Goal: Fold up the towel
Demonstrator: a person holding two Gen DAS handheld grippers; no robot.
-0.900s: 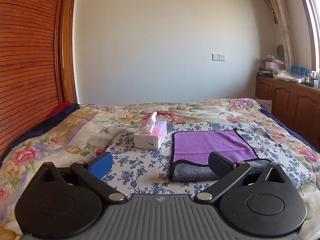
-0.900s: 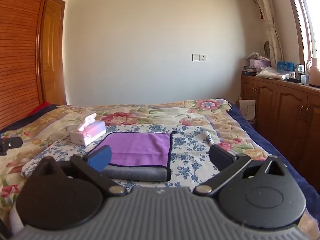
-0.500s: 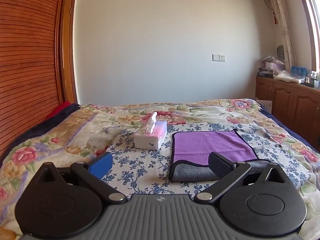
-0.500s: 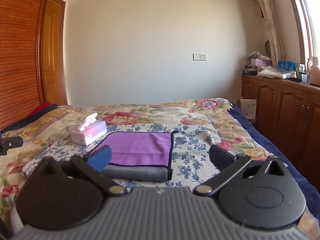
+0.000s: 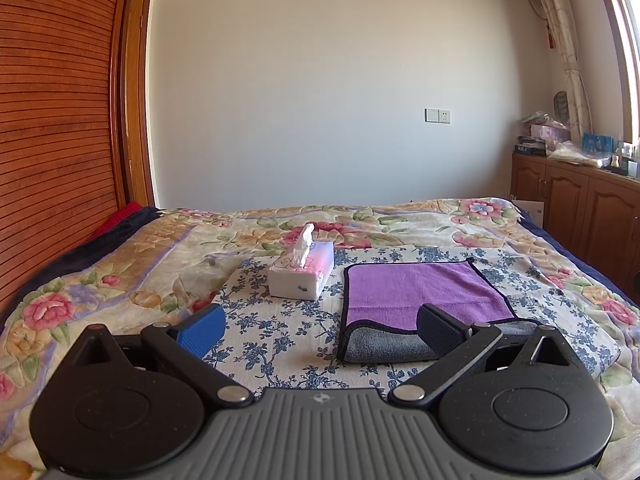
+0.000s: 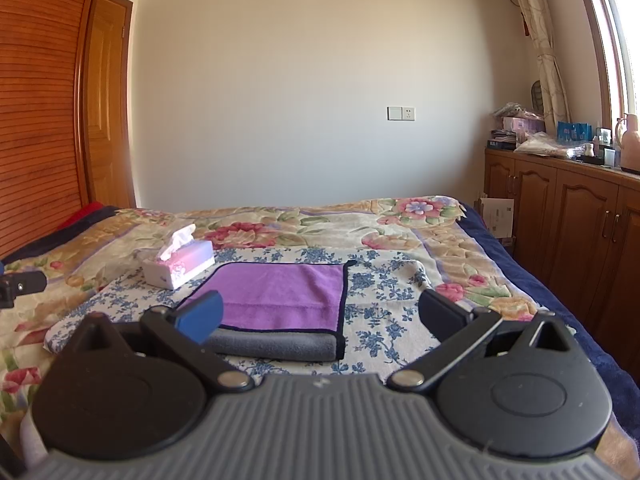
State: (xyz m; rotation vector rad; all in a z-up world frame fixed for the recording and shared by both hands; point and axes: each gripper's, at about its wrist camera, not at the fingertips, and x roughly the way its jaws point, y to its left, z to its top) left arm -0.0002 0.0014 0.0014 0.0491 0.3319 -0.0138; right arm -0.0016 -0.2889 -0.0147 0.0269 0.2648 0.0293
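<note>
A purple towel (image 5: 420,292) with a dark border lies flat on the bed, its near edge folded over to show the grey underside. It also shows in the right wrist view (image 6: 280,292). My left gripper (image 5: 320,330) is open and empty, held above the bed in front of the towel's left near corner. My right gripper (image 6: 320,316) is open and empty, held in front of the towel's right near corner. Neither gripper touches the towel.
A white and pink tissue box (image 5: 301,272) stands left of the towel, also in the right wrist view (image 6: 178,266). The floral bed cover (image 5: 120,280) spreads all around. Wooden cabinets (image 6: 560,216) line the right wall; a slatted wooden wardrobe (image 5: 52,140) stands left.
Both grippers have stayed open and almost still; the right wrist view has shifted very slightly. The towel has not moved.
</note>
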